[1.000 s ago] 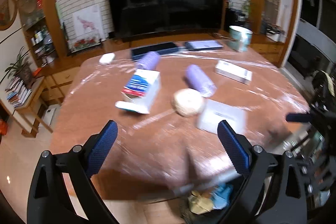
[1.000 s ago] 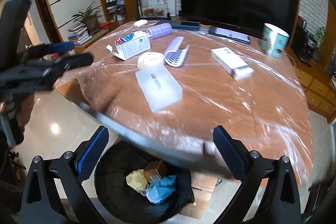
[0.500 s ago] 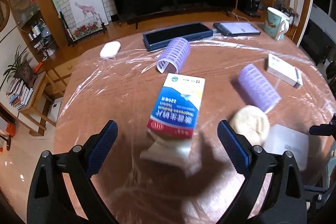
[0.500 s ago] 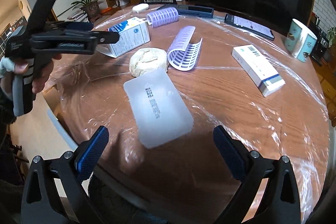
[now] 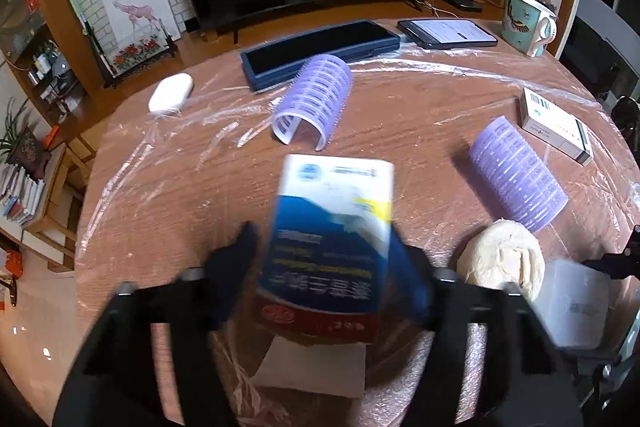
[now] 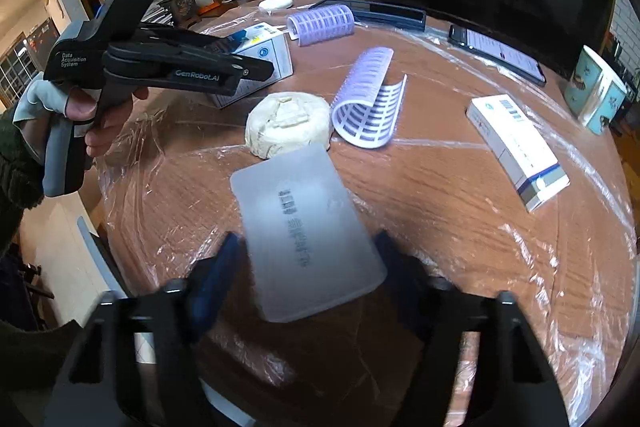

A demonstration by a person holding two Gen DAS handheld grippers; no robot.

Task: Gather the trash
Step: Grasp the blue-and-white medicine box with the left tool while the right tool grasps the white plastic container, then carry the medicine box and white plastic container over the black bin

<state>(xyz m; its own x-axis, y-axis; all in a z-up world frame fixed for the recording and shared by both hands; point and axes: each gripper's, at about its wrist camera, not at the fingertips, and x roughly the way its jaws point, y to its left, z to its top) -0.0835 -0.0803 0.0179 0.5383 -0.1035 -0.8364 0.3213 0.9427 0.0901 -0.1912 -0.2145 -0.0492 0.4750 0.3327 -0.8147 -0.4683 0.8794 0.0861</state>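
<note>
A blue and white milk carton (image 5: 332,227) lies on the round wooden table (image 5: 180,187). My left gripper (image 5: 320,261) is closing on it, both blurred pads at its sides. The right wrist view shows that gripper (image 6: 268,69) side-on, over the carton (image 6: 264,47), in a person's hand (image 6: 108,115). A frosted white plastic packet (image 6: 300,223) lies near the table's front edge. My right gripper (image 6: 306,255) is closing on it, with a pad against each long edge. A cream crumpled wad (image 6: 288,123) sits just beyond the packet.
Clear film covers the table. Two purple hair rollers (image 5: 316,95) (image 5: 516,175), a white box (image 5: 556,125), a mug (image 5: 528,19), a phone (image 5: 448,33), a dark flat case (image 5: 320,47) and a small white case (image 5: 172,97) lie farther back. A large TV stands behind.
Both grippers came forward and down over the table. Their wide-open jaws narrowed, the left around the carton, the right around the packet. The bin has left the right view.
</note>
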